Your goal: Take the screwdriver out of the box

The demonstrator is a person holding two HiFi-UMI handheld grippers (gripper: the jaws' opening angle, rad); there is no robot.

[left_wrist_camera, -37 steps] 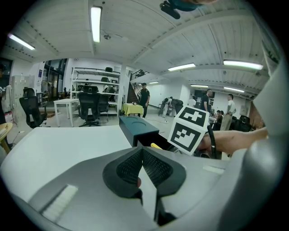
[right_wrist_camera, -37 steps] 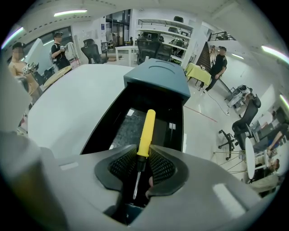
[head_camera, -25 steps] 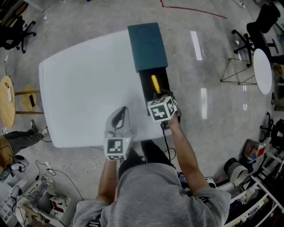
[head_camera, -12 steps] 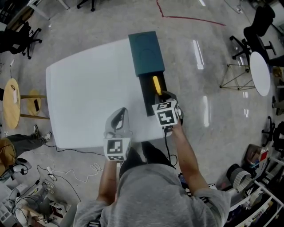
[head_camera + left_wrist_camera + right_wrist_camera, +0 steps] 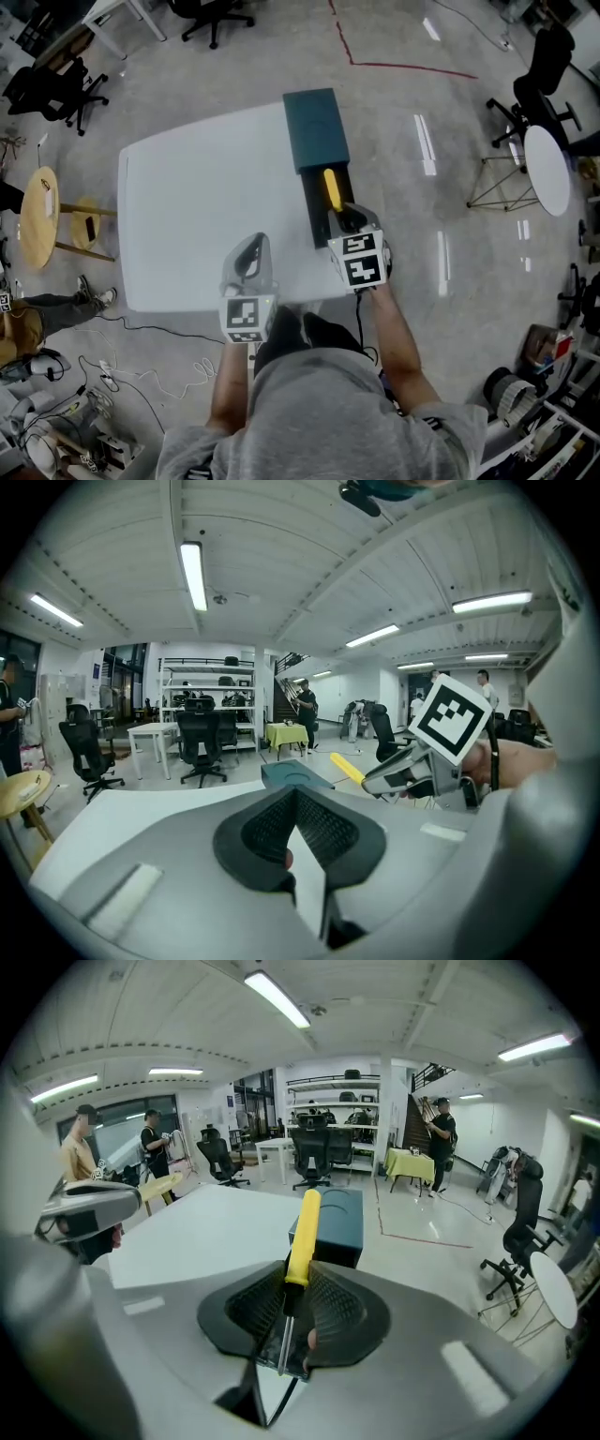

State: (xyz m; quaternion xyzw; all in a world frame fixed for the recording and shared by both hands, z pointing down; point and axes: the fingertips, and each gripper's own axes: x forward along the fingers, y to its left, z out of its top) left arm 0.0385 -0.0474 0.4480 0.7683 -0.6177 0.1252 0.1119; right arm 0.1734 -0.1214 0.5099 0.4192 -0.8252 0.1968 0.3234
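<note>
1. Clearly, the screwdriver [image 5: 302, 1232] is clenched in the right tool [image 5: 289, 1283]. The two pads press on its thin metal shaft and the dark collar, and the yellow handle sticks out past the tips.
2. From the head view, the yellow handle [image 5: 332, 190] lies over the black tray [image 5: 314, 214] of the box [image 5: 316, 129]. It points away from the person, toward the teal cover of the box.
3. In the left gripper view the screwdriver [image 5: 349, 768] shows tilted upward in the air, just beside the teal cover [image 5: 292, 775], and seems not to touch it.
4. The right tool [image 5: 345, 219] is at the near end of the black tray, with its marker cube turned upward.
5. The box stands at the far right part of the white worktop [image 5: 206, 206], with the tray pulled out toward the person.
6. The left tool [image 5: 251, 251] is at the near edge of the worktop, well apart from the box. Its jaws [image 5: 292, 803] are closed tip to tip and nothing is between them.
7. Around the worktop is a grey floor with a red line [image 5: 403, 66], a round wooden stool [image 5: 39, 217] at the left and a white round table [image 5: 547, 171] at the right.
</note>
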